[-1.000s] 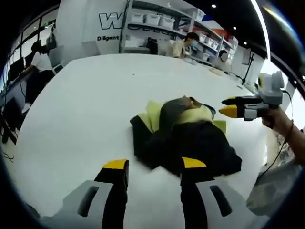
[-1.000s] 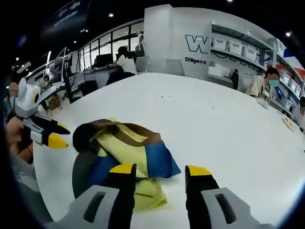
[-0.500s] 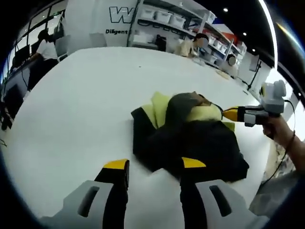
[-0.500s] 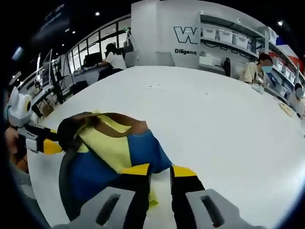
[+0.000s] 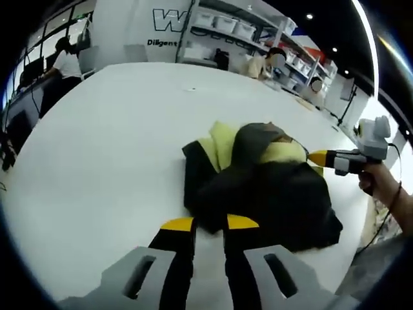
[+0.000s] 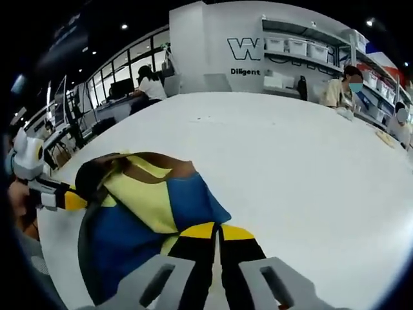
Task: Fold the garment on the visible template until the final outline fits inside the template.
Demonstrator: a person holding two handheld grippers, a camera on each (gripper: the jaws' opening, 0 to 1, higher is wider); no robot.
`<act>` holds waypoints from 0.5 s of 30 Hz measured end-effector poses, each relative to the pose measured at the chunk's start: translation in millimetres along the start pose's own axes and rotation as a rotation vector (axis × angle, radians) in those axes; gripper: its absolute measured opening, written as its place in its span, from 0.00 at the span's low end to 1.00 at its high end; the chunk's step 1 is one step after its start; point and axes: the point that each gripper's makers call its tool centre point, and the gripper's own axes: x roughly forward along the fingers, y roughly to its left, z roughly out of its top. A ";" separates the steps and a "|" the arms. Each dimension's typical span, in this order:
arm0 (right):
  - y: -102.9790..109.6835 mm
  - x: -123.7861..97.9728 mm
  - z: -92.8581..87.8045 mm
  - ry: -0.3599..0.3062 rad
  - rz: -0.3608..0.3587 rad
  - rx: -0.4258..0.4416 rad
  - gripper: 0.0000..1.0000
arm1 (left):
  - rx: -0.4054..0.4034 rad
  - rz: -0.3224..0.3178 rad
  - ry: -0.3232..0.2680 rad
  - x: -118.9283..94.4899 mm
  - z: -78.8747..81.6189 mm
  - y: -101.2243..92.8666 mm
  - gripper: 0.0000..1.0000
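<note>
The garment [image 5: 271, 194] lies crumpled on the white table [image 5: 97, 142]. It looks dark with yellow patches in the left gripper view, and blue, yellow and brown [image 6: 148, 200] in the right gripper view. My left gripper [image 5: 210, 224] has its jaws drawn close around the garment's near dark edge, with a narrow gap left between them. My right gripper [image 6: 218, 230] is shut on the yellow and blue edge nearest it. From the left gripper view the right gripper [image 5: 316, 157] touches the garment's far right side. The left gripper [image 6: 72, 201] sits at the garment's left edge.
The table [image 6: 310, 168] stretches wide and bare beyond the garment. A hand [image 5: 381, 181] holds the right gripper near the table's right edge. People sit at desks [image 6: 148, 81] and by the shelves [image 5: 264, 61] behind the table.
Both grippers have closed: the right one from wide open to shut on the garment's edge, the left one from open to a narrow gap. Both have moved in onto the garment.
</note>
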 end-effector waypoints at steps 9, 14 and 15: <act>1.0 -11.1 13.1 -0.040 -0.008 -0.014 0.00 | 0.074 -0.020 -0.025 -6.0 5.6 -5.1 0.00; 3.1 -19.4 24.0 -0.068 -0.022 -0.058 0.00 | 0.079 -0.017 -0.046 -13.6 11.5 -3.0 0.00; 3.1 -21.2 27.1 -0.077 -0.025 -0.067 0.00 | 0.081 -0.016 -0.054 -15.1 13.5 -2.6 0.00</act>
